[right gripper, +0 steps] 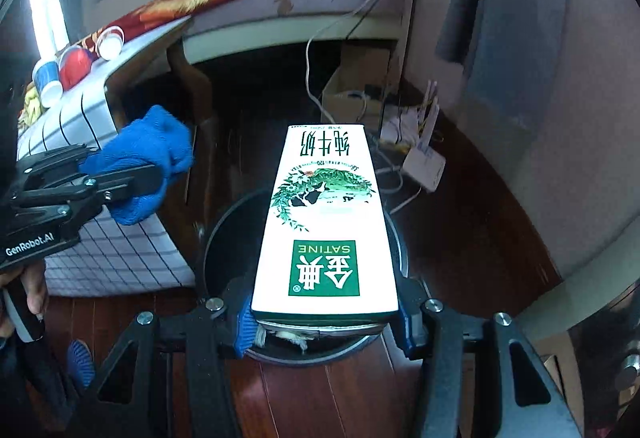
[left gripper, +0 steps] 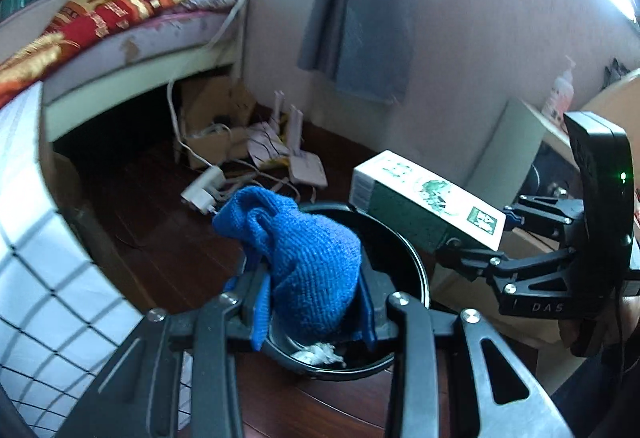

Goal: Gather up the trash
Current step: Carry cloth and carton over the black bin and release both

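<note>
While both grippers hang over the black bin (left gripper: 404,238) on the wooden floor, the right gripper (right gripper: 324,314) pinches a milk carton (right gripper: 326,222) lengthwise above the opening, and the left gripper (left gripper: 308,302) has its jaws pressed on a blue cloth (left gripper: 304,258). White crumpled paper (left gripper: 318,352) already lies inside. To drop the carton cleanly, I would tip its far end down inside the rim before spreading the jaws, keeping the cloth off to the left.

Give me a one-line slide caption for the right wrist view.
Right tool holds a white milk carton over the black trash bin; left tool grips a blue cloth.
</note>
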The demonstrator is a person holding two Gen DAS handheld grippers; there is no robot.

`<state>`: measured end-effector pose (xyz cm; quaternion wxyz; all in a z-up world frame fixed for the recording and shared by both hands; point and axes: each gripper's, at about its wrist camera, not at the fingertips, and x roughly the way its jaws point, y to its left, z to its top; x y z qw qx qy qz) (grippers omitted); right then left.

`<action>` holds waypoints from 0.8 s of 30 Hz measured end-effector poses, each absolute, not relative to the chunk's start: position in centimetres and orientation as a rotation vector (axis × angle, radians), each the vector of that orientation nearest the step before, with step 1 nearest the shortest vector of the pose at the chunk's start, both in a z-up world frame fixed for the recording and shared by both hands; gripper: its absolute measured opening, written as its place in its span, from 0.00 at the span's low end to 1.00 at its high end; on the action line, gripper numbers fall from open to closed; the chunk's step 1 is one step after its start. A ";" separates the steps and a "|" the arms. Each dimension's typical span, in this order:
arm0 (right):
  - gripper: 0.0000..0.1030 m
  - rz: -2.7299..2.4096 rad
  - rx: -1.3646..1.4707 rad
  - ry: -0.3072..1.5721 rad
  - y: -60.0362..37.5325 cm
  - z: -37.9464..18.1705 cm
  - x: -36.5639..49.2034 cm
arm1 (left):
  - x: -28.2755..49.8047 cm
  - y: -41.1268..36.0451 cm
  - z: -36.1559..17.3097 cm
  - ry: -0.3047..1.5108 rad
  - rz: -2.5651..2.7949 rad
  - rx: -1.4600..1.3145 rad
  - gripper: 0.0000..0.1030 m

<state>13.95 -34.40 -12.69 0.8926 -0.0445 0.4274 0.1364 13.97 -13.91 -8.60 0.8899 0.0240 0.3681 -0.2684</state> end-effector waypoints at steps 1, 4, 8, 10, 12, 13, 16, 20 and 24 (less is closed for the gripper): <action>0.54 0.292 -0.092 0.899 -34.5 -13.3 14.0 | 14.2 -14.3 -9.2 0.787 -0.567 0.046 0.36; 0.54 0.301 -0.100 0.937 -34.7 -14.9 14.4 | 14.9 -15.0 -10.9 0.849 -0.585 0.031 0.36; 0.54 0.314 -0.115 0.977 -34.7 -16.6 15.0 | 15.6 -15.6 -12.6 0.906 -0.592 0.030 0.36; 0.54 0.330 -0.116 0.985 -34.4 -17.1 15.6 | 15.8 -16.1 -13.2 0.925 -0.599 0.034 0.36; 0.54 0.345 -0.125 1.003 -34.1 -17.9 16.1 | 16.4 -16.4 -14.1 0.956 -0.618 0.019 0.39; 0.54 0.351 -0.144 1.009 -33.7 -18.5 16.5 | 16.7 -16.3 -14.5 0.967 -0.616 0.008 0.52; 0.84 0.296 -0.172 1.036 -33.8 -20.2 17.4 | 17.4 -16.0 -15.4 0.974 -0.562 -0.016 0.85; 0.86 0.248 -0.166 1.060 -34.5 -20.8 18.1 | 17.2 -15.0 -15.5 0.962 -0.503 -0.002 0.93; 1.00 0.209 -0.152 1.048 -34.9 -20.3 18.6 | 17.0 -14.0 -15.4 0.959 -0.452 -0.004 0.93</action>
